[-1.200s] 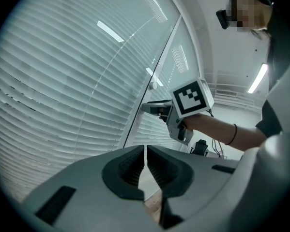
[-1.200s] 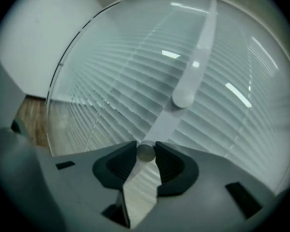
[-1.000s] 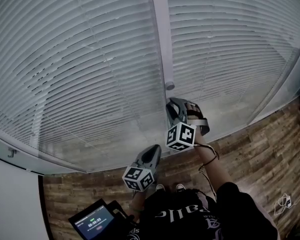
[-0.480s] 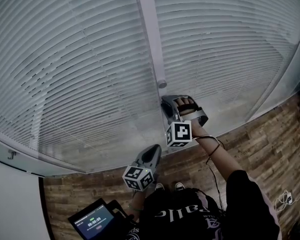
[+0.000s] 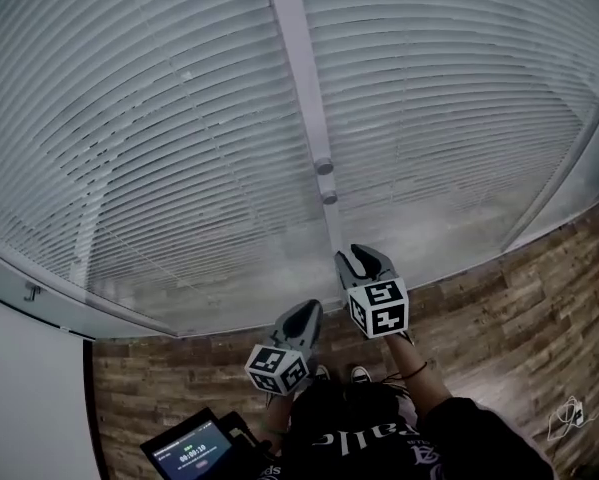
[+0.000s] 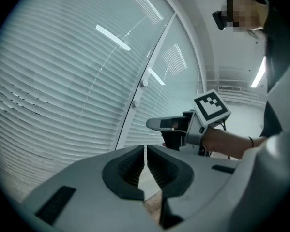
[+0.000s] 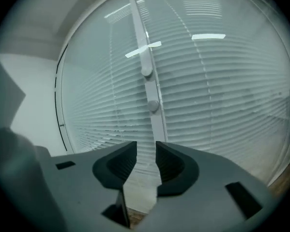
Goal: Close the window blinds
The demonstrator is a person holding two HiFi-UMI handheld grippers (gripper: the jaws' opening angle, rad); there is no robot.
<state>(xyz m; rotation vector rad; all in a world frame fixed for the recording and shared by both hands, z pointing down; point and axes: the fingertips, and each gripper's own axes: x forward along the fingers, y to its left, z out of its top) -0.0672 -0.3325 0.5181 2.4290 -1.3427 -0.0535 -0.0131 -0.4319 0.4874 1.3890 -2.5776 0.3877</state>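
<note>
Window blinds [image 5: 159, 138] are hanging behind glass on both sides of a white frame post [image 5: 291, 48], right ahead of the person. Two small round knobs [image 5: 324, 166] are sitting on the post. They're probably rigid and smooth, so pinching one across its rim and twisting looks best; the slats look thin and bendy. Right gripper [image 5: 364, 261] is pointing at the post, jaws apart, empty. Left gripper [image 5: 304, 315] is hanging lower, jaws nearly touching, holding nothing. No containers showing.

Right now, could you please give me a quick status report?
Left gripper shut, empty; right gripper open, empty, clear of the knobs. Blinds lowered, both sides. Nothing in the way.
</note>
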